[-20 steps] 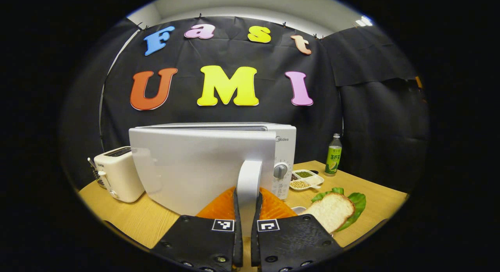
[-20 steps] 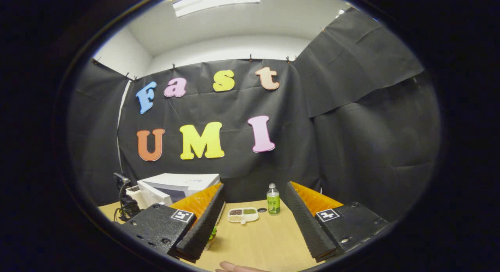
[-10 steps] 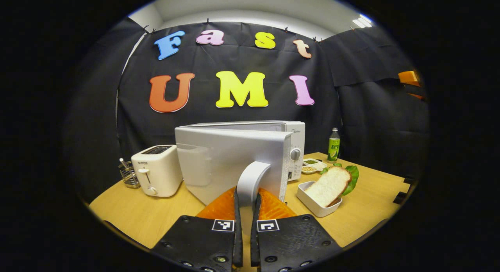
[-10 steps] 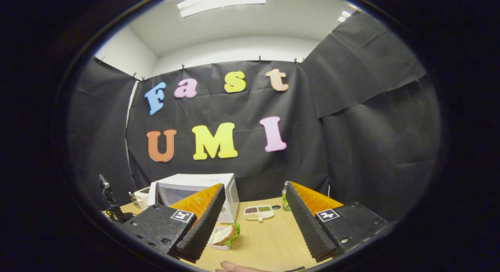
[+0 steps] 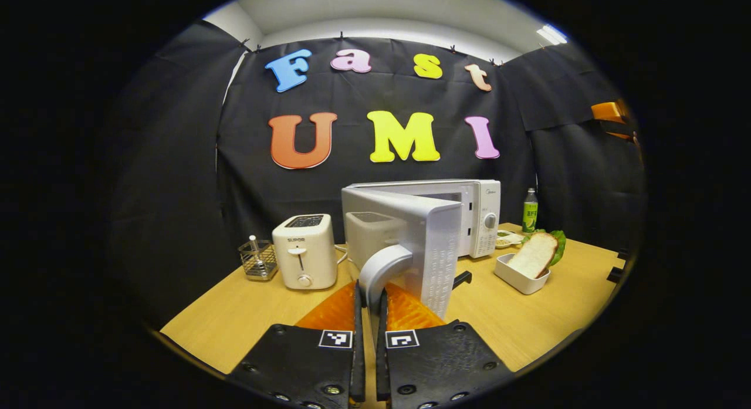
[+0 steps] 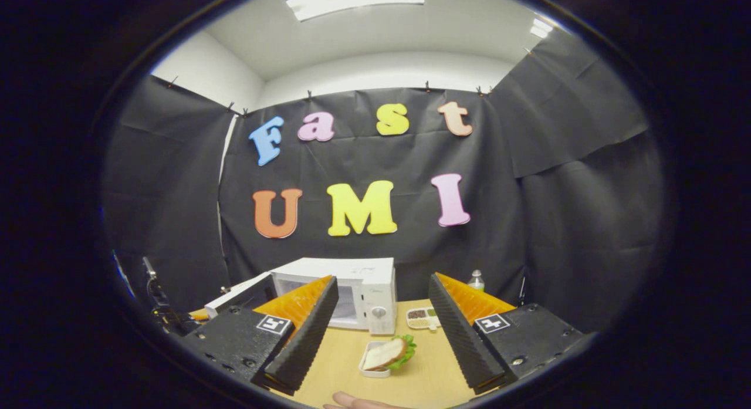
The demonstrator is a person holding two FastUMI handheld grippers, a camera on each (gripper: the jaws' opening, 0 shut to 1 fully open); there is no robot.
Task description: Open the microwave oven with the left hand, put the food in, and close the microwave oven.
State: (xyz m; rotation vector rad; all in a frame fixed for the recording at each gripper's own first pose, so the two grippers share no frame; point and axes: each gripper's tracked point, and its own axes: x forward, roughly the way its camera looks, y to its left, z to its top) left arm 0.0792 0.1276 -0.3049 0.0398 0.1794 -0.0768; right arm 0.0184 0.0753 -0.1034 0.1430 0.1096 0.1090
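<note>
In the left gripper view, the left tongs [image 5: 369, 297] are clamped narrow on the curved white handle [image 5: 380, 267] of the microwave [image 5: 469, 212] door [image 5: 433, 250], one finger on either side of it. The door stands swung well out from the microwave body, edge-on to the camera. Left of the microwave on the worktop [image 5: 234, 315] stands a toaster [image 5: 305, 250], and left of that a small wire holder [image 5: 257, 260]. Right of the microwave a white dish [image 5: 521, 277] carries the sandwich [image 5: 537, 253], bread with green lettuce behind it. A green bottle [image 5: 530, 210] stands behind the dish, beside the microwave.

In the right gripper view, the right tongs [image 6: 381, 315] hang wide apart and empty above the worktop [image 6: 340, 368]. Between their fingers, lower down, the sandwich [image 6: 388, 353] lies in its dish in front of the microwave [image 6: 364, 291], whose door [image 6: 237, 294] is swung out to the left. A divided tray [image 6: 421, 318] sits right of the microwave, the bottle [image 6: 476, 280] behind it. A fingertip [image 6: 352, 402] of a person's hand shows at the bottom edge.
</note>
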